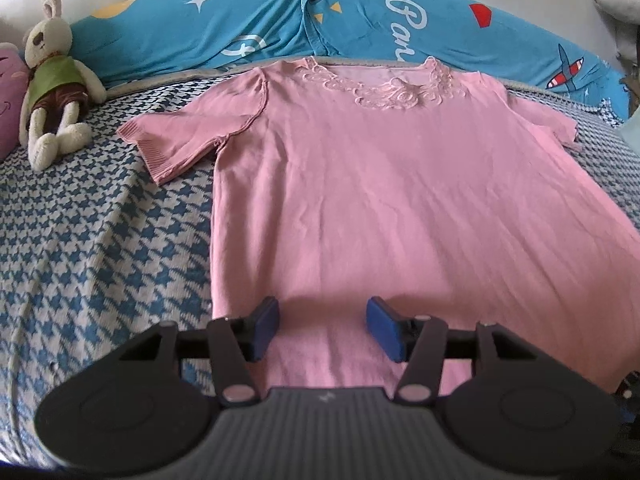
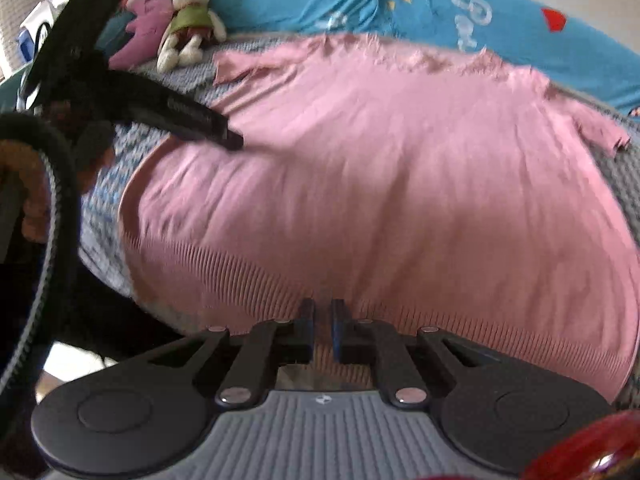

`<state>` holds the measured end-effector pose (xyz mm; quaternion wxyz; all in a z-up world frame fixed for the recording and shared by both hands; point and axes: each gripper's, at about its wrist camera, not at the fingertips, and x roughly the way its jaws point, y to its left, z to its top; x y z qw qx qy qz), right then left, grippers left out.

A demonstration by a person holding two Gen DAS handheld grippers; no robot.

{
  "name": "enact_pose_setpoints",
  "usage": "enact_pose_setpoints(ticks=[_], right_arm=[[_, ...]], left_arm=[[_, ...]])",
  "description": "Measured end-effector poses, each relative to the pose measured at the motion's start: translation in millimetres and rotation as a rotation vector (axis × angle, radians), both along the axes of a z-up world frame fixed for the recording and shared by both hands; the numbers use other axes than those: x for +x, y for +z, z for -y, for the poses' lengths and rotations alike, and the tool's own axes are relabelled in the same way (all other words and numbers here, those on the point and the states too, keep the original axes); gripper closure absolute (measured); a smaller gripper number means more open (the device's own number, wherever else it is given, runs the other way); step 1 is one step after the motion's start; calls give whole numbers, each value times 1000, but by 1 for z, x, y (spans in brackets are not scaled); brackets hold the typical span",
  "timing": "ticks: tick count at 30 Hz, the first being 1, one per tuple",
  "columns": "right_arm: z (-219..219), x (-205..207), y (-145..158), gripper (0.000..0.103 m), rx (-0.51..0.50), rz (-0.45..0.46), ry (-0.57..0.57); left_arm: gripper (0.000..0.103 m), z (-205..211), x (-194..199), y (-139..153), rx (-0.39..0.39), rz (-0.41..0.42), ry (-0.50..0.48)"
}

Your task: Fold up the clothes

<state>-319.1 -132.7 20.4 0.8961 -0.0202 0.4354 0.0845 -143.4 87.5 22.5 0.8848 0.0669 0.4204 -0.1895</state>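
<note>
A pink short-sleeved shirt (image 1: 380, 200) with a lace neckline lies spread flat, front up, on the bed, collar at the far side. My left gripper (image 1: 323, 312) hovers open over the shirt's lower left part, blue pads wide apart with nothing between them. In the right wrist view the shirt (image 2: 380, 180) fills the middle, its ribbed hem nearest. My right gripper (image 2: 322, 312) is at that hem with only a thin slit between its pads; whether fabric is pinched I cannot tell. The left gripper (image 2: 224, 136) shows as a dark bar over the shirt's left edge.
The bed has a blue-and-white houndstooth cover (image 1: 100, 240). A blue printed quilt (image 1: 240, 28) runs along the far side. A stuffed rabbit (image 1: 52, 76) and a pink plush (image 2: 144, 20) sit at the far left. A person's hand (image 2: 32, 200) is at the left edge.
</note>
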Motion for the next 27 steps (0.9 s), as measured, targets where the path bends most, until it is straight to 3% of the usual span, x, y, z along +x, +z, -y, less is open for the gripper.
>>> enact_pose_setpoints(ticks=[3, 7, 9, 13, 17, 27], right_arm=[[5, -7, 0, 95, 13, -15, -14], [19, -11, 12, 95, 63, 30, -39], [27, -10, 17, 95, 68, 53, -53], [46, 0, 30, 95, 87, 85, -97], [70, 11, 41, 94, 87, 117, -134], [133, 66, 56, 93, 44, 131, -208]], left_arm=[[51, -6, -5, 2, -1, -10, 40], [51, -12, -13, 8, 9, -5, 85], [51, -13, -18, 13, -22, 13, 88], [48, -2, -27, 25, -79, 65, 35], [47, 16, -31, 25, -117, 57, -28], [36, 58, -44, 14, -103, 35, -127]])
